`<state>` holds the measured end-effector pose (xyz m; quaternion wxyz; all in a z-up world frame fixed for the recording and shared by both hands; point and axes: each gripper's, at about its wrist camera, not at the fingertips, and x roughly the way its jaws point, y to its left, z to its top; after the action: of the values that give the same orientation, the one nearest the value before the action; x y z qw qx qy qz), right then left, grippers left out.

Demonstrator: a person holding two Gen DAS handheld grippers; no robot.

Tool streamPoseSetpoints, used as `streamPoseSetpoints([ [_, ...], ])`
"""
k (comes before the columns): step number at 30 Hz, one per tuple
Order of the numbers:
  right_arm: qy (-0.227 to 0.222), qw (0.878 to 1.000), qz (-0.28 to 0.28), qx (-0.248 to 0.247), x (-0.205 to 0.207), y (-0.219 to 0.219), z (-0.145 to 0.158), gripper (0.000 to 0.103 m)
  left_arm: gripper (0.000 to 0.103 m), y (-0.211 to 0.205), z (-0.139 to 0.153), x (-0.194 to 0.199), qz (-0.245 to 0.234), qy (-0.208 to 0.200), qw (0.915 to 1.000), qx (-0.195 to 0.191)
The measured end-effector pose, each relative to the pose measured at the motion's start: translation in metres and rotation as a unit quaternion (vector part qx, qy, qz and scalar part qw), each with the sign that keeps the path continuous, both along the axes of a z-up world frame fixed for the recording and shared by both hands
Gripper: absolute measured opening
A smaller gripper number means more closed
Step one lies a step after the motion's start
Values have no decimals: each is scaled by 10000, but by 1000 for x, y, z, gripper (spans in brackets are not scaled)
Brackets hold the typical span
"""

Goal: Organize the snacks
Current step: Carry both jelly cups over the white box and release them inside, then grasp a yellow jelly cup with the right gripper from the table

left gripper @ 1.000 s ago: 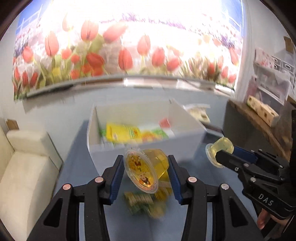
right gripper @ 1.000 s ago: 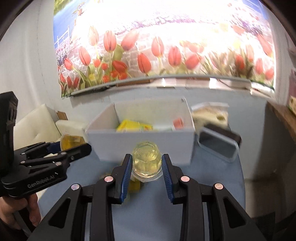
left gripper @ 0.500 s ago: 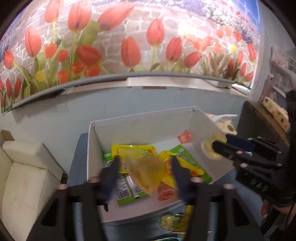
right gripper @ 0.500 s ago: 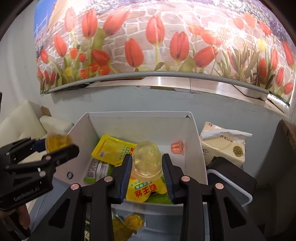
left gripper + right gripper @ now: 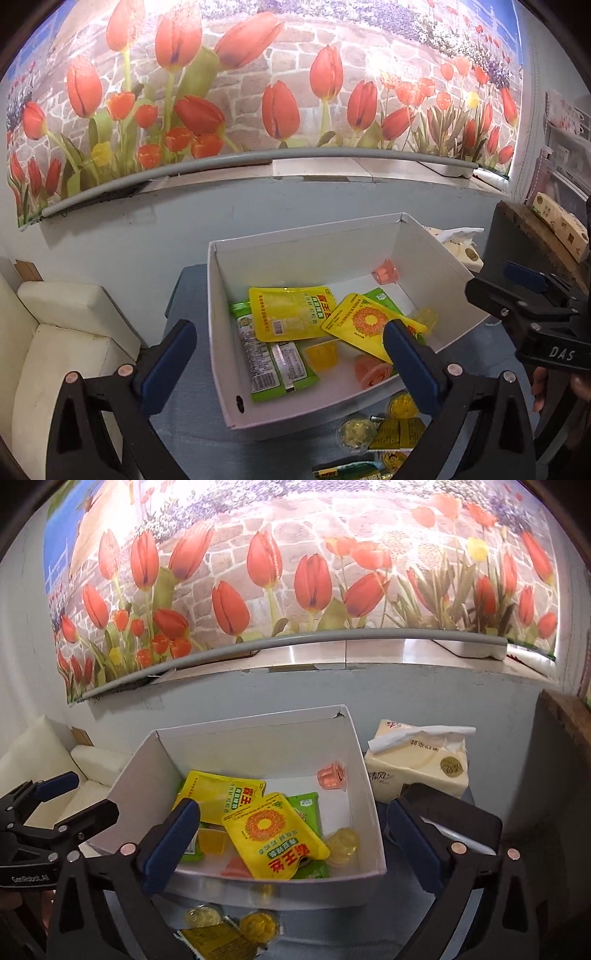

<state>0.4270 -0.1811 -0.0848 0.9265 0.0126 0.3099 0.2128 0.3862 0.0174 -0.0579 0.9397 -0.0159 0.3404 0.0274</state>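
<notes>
A white box holds yellow snack pouches, green packets, pink jelly cups and yellow jelly cups. My left gripper is open and empty above the box's near left part. My right gripper is open and empty above the box's near side. More jelly cups and packets lie on the blue table in front of the box.
A tissue pack stands right of the box, with a dark container in front of it. A white sofa is at the left. A tulip mural wall is behind. A wooden shelf is at the right.
Both grippers moved forward over the box and opened. The yellow jelly cups they held now lie in the box.
</notes>
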Motion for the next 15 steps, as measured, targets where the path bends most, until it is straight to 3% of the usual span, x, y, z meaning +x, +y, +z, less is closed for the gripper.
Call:
streamPoseSetpoints([
  [8,-43,9994,122,330,-53,-20,-3,103,103,-10,14,-47,-114,-257,9995,-139],
  [13,123,9986,171,485,-98,-33,-26,103,103,-28,7,-104,-278,-353,9987,-246],
  [15,196,9985,97,500,-111,-39,-36,103,103,-31,0,-127,-278,-372,9979,-459],
])
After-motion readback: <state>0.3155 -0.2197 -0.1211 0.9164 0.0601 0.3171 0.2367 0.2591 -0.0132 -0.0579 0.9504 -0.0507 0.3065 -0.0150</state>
